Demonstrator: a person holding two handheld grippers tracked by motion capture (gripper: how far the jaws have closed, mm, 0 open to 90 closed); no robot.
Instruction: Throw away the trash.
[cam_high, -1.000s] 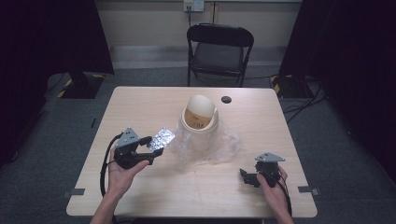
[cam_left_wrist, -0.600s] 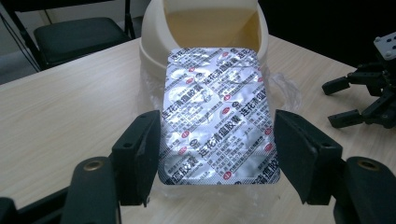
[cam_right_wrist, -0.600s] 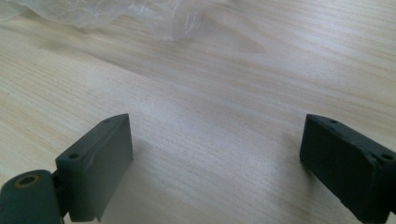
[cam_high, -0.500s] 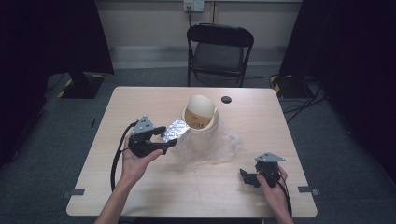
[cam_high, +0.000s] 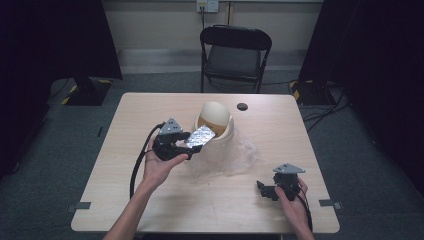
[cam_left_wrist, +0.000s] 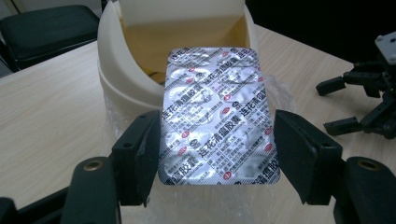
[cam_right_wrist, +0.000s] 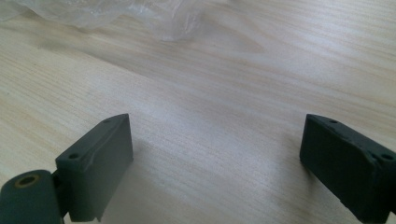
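— What's that shiny thing in the left gripper (cam_left_wrist: 215, 154)?

— A flat foil blister pack (cam_left_wrist: 217, 112), crinkly silver with red print, pinched by its long edges between the black jaws. Its far end sits at the mouth of a smooth, rounded cream bin (cam_high: 216, 120) with a swing lid.

— And under the bin?

— Crumpled clear plastic (cam_high: 230, 157), spread on the pale wood-grain table (cam_high: 310, 135).

— The right gripper (cam_high: 270, 190)?

— Jaws spread wide, holding nothing, resting low at the table's near right, well apart from the pack.

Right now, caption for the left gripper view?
Left gripper holds a foil blister pack at the cream bin's open mouth.
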